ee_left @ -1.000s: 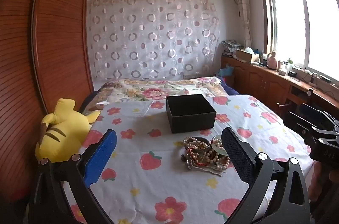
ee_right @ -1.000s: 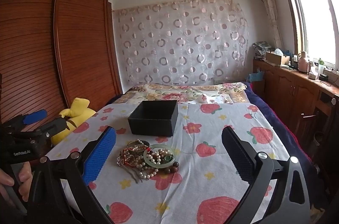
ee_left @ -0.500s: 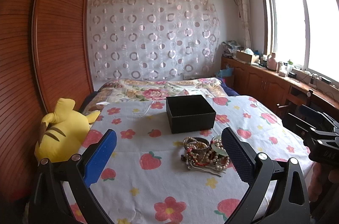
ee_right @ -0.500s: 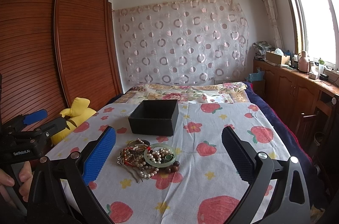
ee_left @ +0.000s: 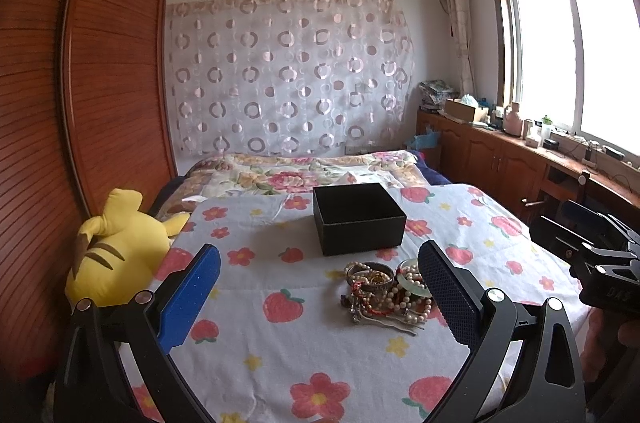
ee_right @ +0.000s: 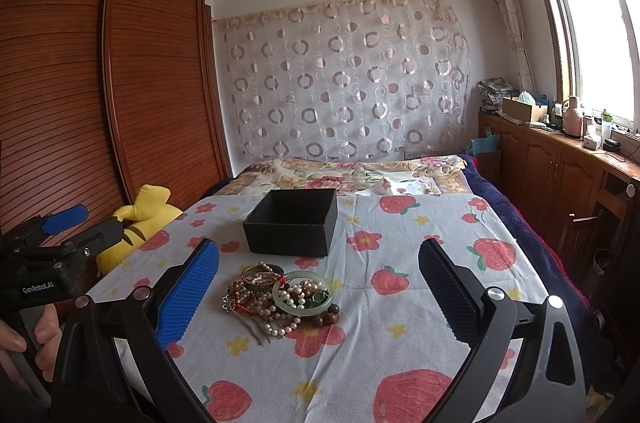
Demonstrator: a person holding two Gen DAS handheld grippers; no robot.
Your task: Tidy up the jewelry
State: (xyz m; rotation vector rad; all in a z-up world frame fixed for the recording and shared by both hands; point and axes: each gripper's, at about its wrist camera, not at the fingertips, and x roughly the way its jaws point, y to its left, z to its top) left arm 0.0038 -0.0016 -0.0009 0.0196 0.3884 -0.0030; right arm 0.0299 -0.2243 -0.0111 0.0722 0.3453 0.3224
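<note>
Left gripper [ee_left: 318, 287]: held low over the near edge of the bed, its fingers spread wide apart with nothing between them; it is also seen at the left edge of the right wrist view, gripped by a hand [ee_right: 24, 339].
Right gripper [ee_right: 318, 287]: likewise held above the near end of the bed, fingers wide apart and empty; its body is seen at the right edge of the left wrist view.
Bedsheet [ee_right: 400, 343]: a pale sheet printed with strawberries and flowers is spread over the bed, and everything below is laid on it.
Jewelry pile [ee_right: 280, 297]: a tangled heap is found just ahead of both grippers, untouched by either; pearl strands, dark wooden beads, red cord, metal bangles and hairpins are mixed together.
Jade bangle [ee_right: 303, 293]: a pale green ring is seen resting on the right side of the heap.
Black box [ee_right: 291, 222]: an open, lidless box is placed just beyond the pile, near it but apart; its interior is hidden from both views.
Yellow plush toy [ee_left: 116, 247]: it is propped at the left side of the bed against the wooden wardrobe [ee_left: 80, 103].
Quilt [ee_left: 304, 173]: a floral cover is folded at the far end.
Curtain [ee_right: 344, 79]: a sheer circle-patterned panel is hung on the back wall.
</note>
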